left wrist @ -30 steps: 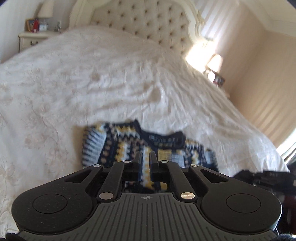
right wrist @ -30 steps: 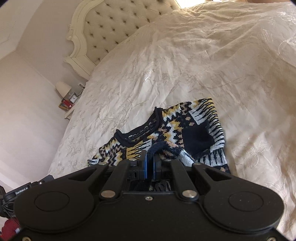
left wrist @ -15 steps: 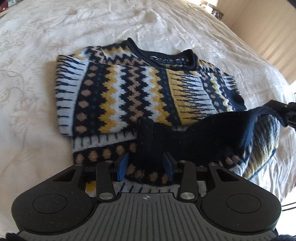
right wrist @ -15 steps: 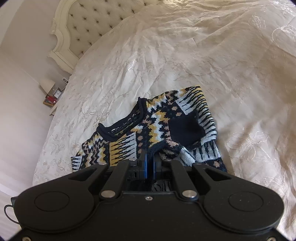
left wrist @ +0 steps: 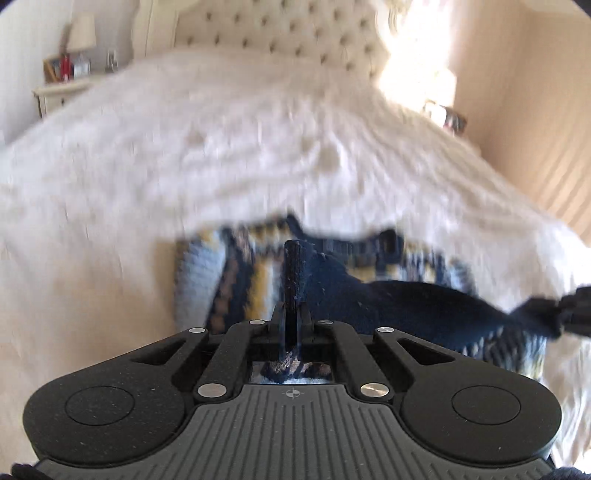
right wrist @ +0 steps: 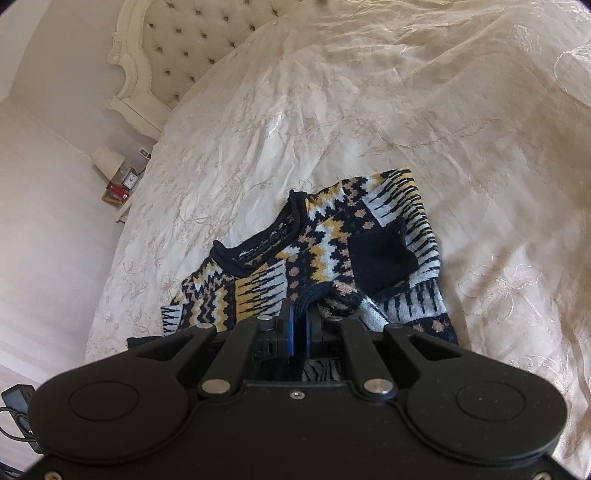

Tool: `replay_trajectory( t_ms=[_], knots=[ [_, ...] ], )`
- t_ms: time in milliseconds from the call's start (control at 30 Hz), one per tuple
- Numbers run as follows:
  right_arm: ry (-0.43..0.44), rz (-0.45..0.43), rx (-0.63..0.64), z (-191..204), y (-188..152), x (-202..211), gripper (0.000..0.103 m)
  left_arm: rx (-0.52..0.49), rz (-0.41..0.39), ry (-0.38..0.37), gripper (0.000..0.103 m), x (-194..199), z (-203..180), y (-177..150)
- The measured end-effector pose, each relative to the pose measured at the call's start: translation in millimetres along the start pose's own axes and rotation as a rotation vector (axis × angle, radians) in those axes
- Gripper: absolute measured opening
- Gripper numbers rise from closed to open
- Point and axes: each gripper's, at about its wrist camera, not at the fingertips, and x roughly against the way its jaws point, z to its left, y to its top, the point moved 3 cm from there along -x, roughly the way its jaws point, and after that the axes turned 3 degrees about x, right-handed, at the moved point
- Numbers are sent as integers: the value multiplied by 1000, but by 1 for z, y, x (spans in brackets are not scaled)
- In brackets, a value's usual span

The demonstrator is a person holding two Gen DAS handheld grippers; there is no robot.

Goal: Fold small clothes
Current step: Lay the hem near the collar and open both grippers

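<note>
Gripping a patterned knit sweater [right wrist: 332, 254] on a cream bedspread [right wrist: 369, 110].
Left gripper [left wrist: 291, 314] and right gripper [right wrist: 299, 317] each pinch its navy hem tightly.

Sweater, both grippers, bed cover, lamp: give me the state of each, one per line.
Sweater: partly folded on the bed, sleeves tucked in, bottom hem lifted.
Left gripper: shut on the dark hem.
Right gripper: shut on the hem as well.
Bed cover: spread out, wrinkled.
Lamp: upright on the nightstand, not visibly lit.
</note>
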Motion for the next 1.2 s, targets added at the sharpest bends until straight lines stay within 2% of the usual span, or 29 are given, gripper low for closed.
replay_trajectory(
  t_ms=[167,300,467,767,833,967,1000,1033,1133,1167,1200],
  knots=[
    [32,-25,-43,3,33,-13,13,-49,-55,0,5,-17,-8,46],
    [33,-28,-95,-1,60,-42,13,-57,-50,23,5,-49,-12,63],
    [-13,19,-134,-12,81,-87,13,-52,26,58,5,-93,-3,66],
    [-76,109,-175,-39,83,-153,16,-38,162,119,5,-151,21,53],
    [-89,120,-175,-42,83,-162,20,-22,186,128,8,-160,25,52],
    [-114,128,-159,-45,83,-174,21,47,226,127,14,-173,38,52],
    [-117,129,-153,-45,83,-175,21,58,230,132,26,-175,41,52],
    [-121,127,-147,-44,83,-176,21,67,229,143,32,-175,44,53],
    [-114,106,-134,-43,85,-173,29,105,233,141,40,-175,51,56],
    [-110,94,-130,-43,85,-171,38,119,233,141,42,-175,52,58],
    [-108,66,-123,-41,87,-167,52,130,229,143,44,-174,54,60]
  ],
)
